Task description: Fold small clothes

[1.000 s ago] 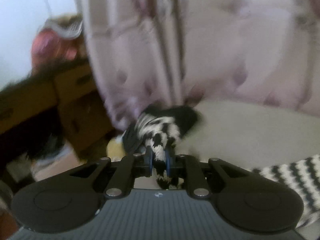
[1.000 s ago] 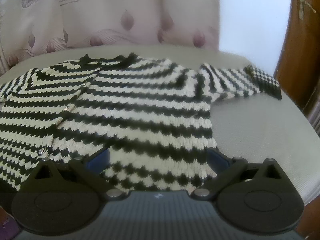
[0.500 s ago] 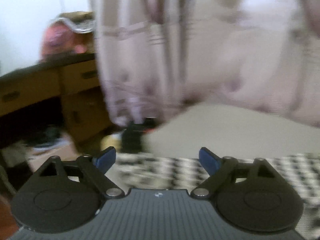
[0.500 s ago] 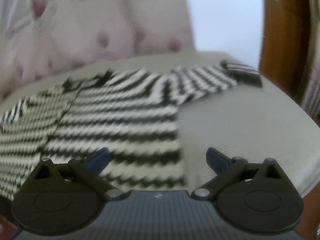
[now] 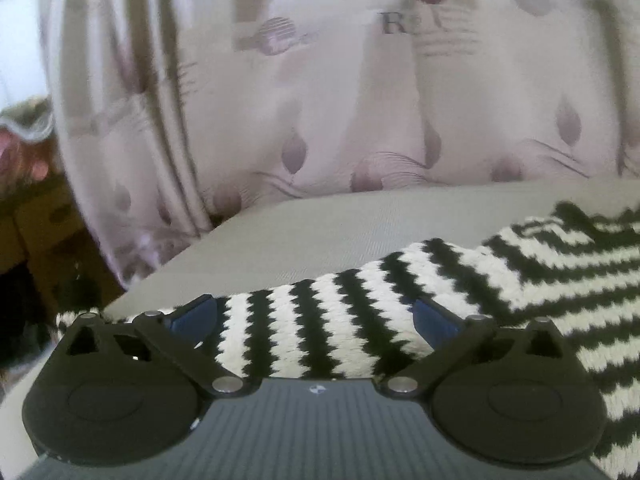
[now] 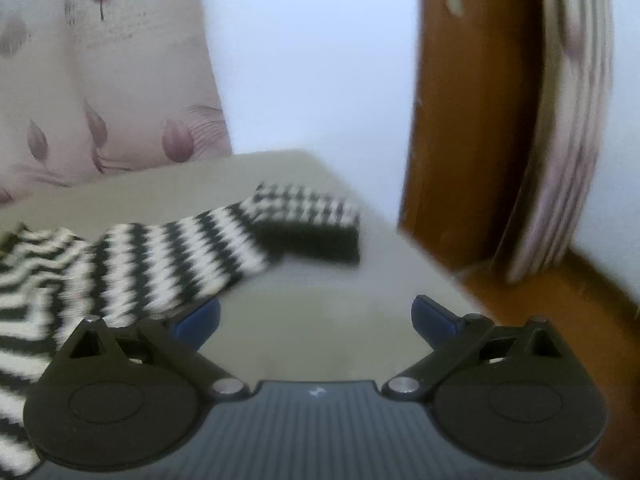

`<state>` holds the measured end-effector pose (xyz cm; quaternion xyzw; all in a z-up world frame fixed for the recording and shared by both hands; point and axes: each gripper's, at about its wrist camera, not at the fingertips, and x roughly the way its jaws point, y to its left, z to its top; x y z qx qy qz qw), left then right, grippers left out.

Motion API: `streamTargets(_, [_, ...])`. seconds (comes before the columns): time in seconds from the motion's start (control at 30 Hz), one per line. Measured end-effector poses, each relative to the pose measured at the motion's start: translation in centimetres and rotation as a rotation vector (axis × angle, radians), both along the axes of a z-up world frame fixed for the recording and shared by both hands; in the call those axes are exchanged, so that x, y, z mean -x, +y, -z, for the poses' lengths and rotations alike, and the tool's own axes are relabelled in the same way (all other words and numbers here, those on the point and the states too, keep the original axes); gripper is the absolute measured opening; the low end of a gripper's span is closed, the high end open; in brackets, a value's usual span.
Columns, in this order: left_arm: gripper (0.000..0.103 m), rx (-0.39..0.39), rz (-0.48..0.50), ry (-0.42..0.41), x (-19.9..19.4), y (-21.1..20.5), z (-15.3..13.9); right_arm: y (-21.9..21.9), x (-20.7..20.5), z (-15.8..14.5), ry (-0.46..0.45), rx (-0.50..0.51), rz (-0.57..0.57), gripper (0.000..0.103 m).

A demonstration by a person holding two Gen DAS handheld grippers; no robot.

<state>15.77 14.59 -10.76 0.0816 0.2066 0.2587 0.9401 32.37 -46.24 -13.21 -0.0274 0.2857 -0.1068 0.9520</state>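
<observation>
left tongs wide open astride striped sleeve; right tongs wide open, empty, beside other sleeve

The left gripper is sitting low with its two blue fingers spread wide apart. One finger is showing at about 9 o'clock and the other at about 3 o'clock. They are holding nothing.

The right gripper is looking the same. Its blue fingers are also spread wide, one at 9 o'clock and one at 3 o'clock, and they are gripping nothing. Both grippers are pointing forward, toward 12 o'clock, with their black round bases showing at the bottom.
</observation>
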Motion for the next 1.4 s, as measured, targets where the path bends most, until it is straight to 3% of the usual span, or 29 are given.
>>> streamTargets(0.1, [0.103, -0.040, -0.011, 0.035, -0.8, 0.0, 0.2, 0.6, -3.6, 0.7, 0.007, 0.077, -0.058, 0.081])
streamTargets(0.33, [0.103, -0.055, -0.032, 0.097, -1.6, 0.1, 0.9, 1.7, -10.8, 3.7, 0.094, 0.290, -0.192, 0.080])
streamTargets(0.37, [0.103, -0.058, -0.035, 0.104, -1.6, 0.0, 1.0, 1.3, -11.4, 3.5, 0.096, 0.283, -0.192, 0.075])
streamTargets(0.4, [0.103, -0.062, -0.038, 0.112, -1.8, 0.0, 1.1, 0.2, -12.5, 3.0, 0.125, 0.244, -0.160, 0.032])
streamTargets(0.43, [0.103, -0.065, -0.037, 0.122, -1.7, 0.1, 1.1, -1.0, -13.2, 2.3, 0.130, 0.208, -0.116, 0.009])
streamTargets(0.53, [0.103, -0.079, -0.044, 0.142, -2.0, 0.1, 1.5, -6.6, -14.1, -1.9, 0.034, 0.033, 0.024, 0.008])
streamTargets(0.67, [0.103, -0.090, -0.044, 0.143, -1.9, 0.1, 1.7, -16.3, -14.3, -5.9, 0.004, -0.340, 0.205, 0.009])
streamTargets(0.77, [0.103, -0.092, -0.044, 0.144, -1.9, 0.2, 1.7, -19.5, -13.0, -6.4, -0.010, -0.375, 0.265, 0.014])
streamTargets(0.8, [0.103, -0.093, -0.044, 0.145, -1.9, 0.2, 1.7, -20.3, -12.6, -5.9, 0.006, -0.418, 0.262, 0.032])
streamTargets(0.83, [0.103, -0.093, -0.042, 0.146, -1.8, 0.3, 1.7, -21.3, -11.8, -5.2, 0.005, -0.499, 0.260, 0.063])
streamTargets(0.87, [0.103, -0.094, -0.042, 0.145, -1.8, 0.3, 1.7, -21.9, -11.2, -4.4, -0.033, -0.571, 0.257, 0.075])
streamTargets(0.9, [0.103, -0.094, -0.041, 0.146, -1.8, 0.3, 1.7, -22.2, -9.9, -3.7, -0.078, -0.609, 0.250, 0.079])
streamTargets(1.03, [0.103, -0.095, -0.043, 0.147, -1.8, 0.3, 1.8, -21.8, -5.2, -0.5, -0.048, -0.688, 0.264, 0.079])
streamTargets(1.23, [0.103, -0.099, -0.044, 0.151, -1.9, 0.3, 1.9, -19.1, 2.6, 3.7, -0.032, -0.689, 0.336, 0.079])
streamTargets(1.33, [0.103, -0.111, -0.044, 0.158, -1.7, 0.3, 1.8, -19.2, 1.9, 4.6, -0.004, -0.645, 0.358, 0.079])
streamTargets(1.4, [0.103, -0.116, -0.044, 0.158, -1.6, 0.3, 1.8, -20.2, 0.6, 5.4, -0.009, -0.737, 0.345, 0.079])
